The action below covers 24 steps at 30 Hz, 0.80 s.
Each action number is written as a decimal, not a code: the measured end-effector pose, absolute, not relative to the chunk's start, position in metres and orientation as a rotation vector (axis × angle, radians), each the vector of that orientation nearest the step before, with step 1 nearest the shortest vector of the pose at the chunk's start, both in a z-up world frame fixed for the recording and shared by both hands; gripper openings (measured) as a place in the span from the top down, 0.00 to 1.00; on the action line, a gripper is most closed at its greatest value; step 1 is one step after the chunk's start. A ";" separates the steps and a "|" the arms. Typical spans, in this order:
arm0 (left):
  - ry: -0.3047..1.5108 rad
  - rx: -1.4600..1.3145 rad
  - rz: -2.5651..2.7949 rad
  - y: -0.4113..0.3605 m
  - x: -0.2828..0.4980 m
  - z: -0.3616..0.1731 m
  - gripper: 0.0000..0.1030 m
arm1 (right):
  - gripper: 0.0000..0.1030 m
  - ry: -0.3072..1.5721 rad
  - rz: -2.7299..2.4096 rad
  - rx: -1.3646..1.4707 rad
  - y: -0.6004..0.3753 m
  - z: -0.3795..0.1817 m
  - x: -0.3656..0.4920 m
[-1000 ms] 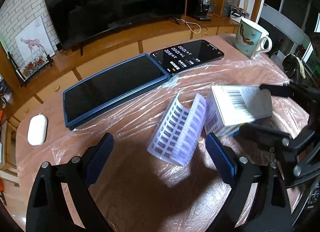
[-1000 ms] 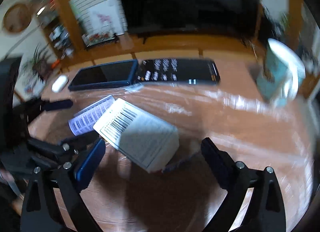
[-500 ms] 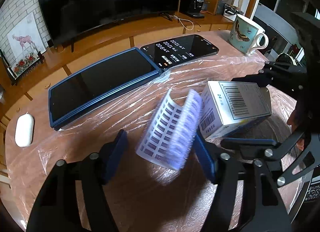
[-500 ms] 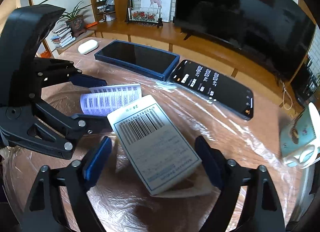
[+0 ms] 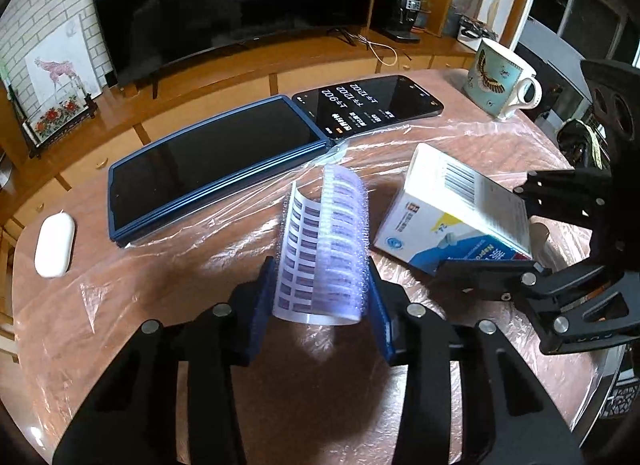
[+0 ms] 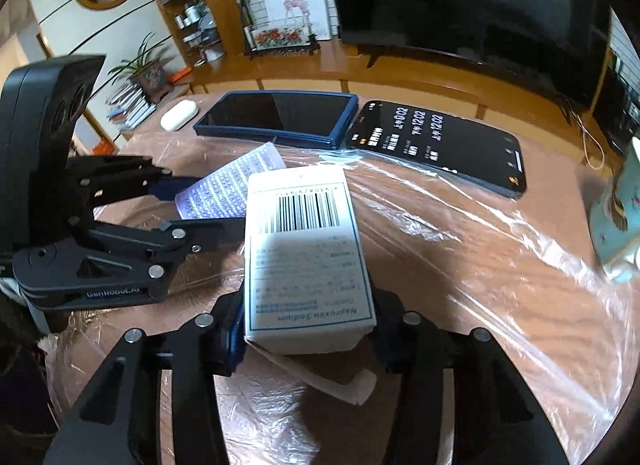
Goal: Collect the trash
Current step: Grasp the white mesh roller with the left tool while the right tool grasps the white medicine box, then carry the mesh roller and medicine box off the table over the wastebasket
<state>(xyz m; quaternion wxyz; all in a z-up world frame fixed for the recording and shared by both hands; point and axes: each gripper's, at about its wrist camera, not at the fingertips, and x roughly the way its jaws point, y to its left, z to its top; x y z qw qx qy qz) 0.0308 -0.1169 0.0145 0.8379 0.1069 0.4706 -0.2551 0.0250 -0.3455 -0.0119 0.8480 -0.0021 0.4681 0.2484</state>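
Both pieces of trash are already in the tongs, so the coming move turns on lifting each clear, not on reaching. The left tongs (image 5: 320, 297) have just been closing and now pinch the curled blister sheet (image 5: 324, 249) across its width, with its long axis running away from the pads (image 5: 262, 305) toward the far edge of the counter (image 5: 160, 345) and its far end standing free in the air. The right tongs (image 6: 308, 341) have likewise just been closing and now clamp the white medicine box (image 6: 304, 249) near its printed end, its long axis also pointing away toward the far edge, barcode face up. The two lie side by side near the middle of the plastic-covered counter, the box to the right of the sheet, each in the hand on its own side, with the two tools close together; I judge a straight lift safer than any swing toward each other. Beyond them, along the far edge, lie a blue-cased tablet (image 5: 208, 161) and a lit phone (image 5: 368, 105), with a white case (image 5: 54, 245) at the left edge and a mug (image 5: 500, 77) at the far right corner. The left wrist view shows the box's blue side and its near corner tipped up; only the right wrist view shows a folded paper leaflet (image 6: 340, 381) lying under the box on the counter, not gripped.
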 end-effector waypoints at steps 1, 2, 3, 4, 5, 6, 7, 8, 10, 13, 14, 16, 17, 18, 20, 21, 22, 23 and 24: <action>0.994 0.212 -0.537 -0.115 0.029 0.016 0.58 | 0.55 0.982 0.522 0.011 -0.348 -0.011 0.022; 0.991 0.202 -0.533 -0.114 0.028 0.017 0.58 | 0.55 0.978 0.518 0.018 -0.349 -0.009 0.021; 0.984 0.188 -0.525 -0.111 0.025 0.019 0.58 | 0.55 0.974 0.513 0.027 -0.351 -0.007 0.018; 0.979 0.176 -0.521 -0.109 0.023 0.021 0.58 | 0.55 0.971 0.510 0.039 -0.352 -0.006 0.016; 0.973 0.166 -0.517 -0.108 0.021 0.023 0.58 | 0.55 0.971 0.510 0.062 -0.355 -0.005 0.014; 0.968 0.161 -0.514 -0.108 0.019 0.024 0.58 | 0.55 0.972 0.509 0.076 -0.356 -0.005 0.012; 0.964 0.155 -0.512 -0.107 0.016 0.026 0.58 | 0.55 0.972 0.507 0.087 -0.357 -0.004 0.011; 0.962 0.148 -0.512 -0.106 0.014 0.027 0.58 | 0.55 0.975 0.505 0.095 -0.357 -0.004 0.008; 0.959 0.139 -0.509 -0.105 0.008 0.030 0.58 | 0.55 0.977 0.499 0.098 -0.357 -0.004 0.003; 0.953 0.138 -0.499 -0.104 0.000 0.032 0.58 | 0.55 0.976 0.491 0.100 -0.356 -0.002 -0.004; 0.953 0.135 -0.493 -0.104 -0.004 0.032 0.58 | 0.55 0.976 0.488 0.104 -0.356 -0.001 -0.007; 0.954 0.126 -0.484 -0.103 -0.008 0.032 0.58 | 0.55 0.975 0.481 0.108 -0.356 0.000 -0.012; 0.957 0.117 -0.478 -0.102 -0.011 0.033 0.58 | 0.55 0.974 0.479 0.110 -0.356 0.001 -0.014; 0.958 0.110 -0.476 -0.101 -0.014 0.033 0.58 | 0.55 0.975 0.475 0.114 -0.357 0.002 -0.017; 0.955 0.104 -0.470 -0.099 -0.020 0.035 0.58 | 0.55 0.976 0.468 0.124 -0.356 0.003 -0.022; 0.955 0.102 -0.469 -0.099 -0.023 0.035 0.58 | 0.55 0.975 0.467 0.130 -0.356 0.004 -0.025; 0.953 0.098 -0.467 -0.098 -0.027 0.037 0.58 | 0.55 0.976 0.466 0.133 -0.356 0.004 -0.028; 0.951 0.092 -0.466 -0.096 -0.031 0.038 0.58 | 0.55 0.976 0.464 0.134 -0.355 0.005 -0.032; 0.951 0.086 -0.466 -0.095 -0.034 0.039 0.58 | 0.55 0.974 0.463 0.133 -0.355 0.007 -0.035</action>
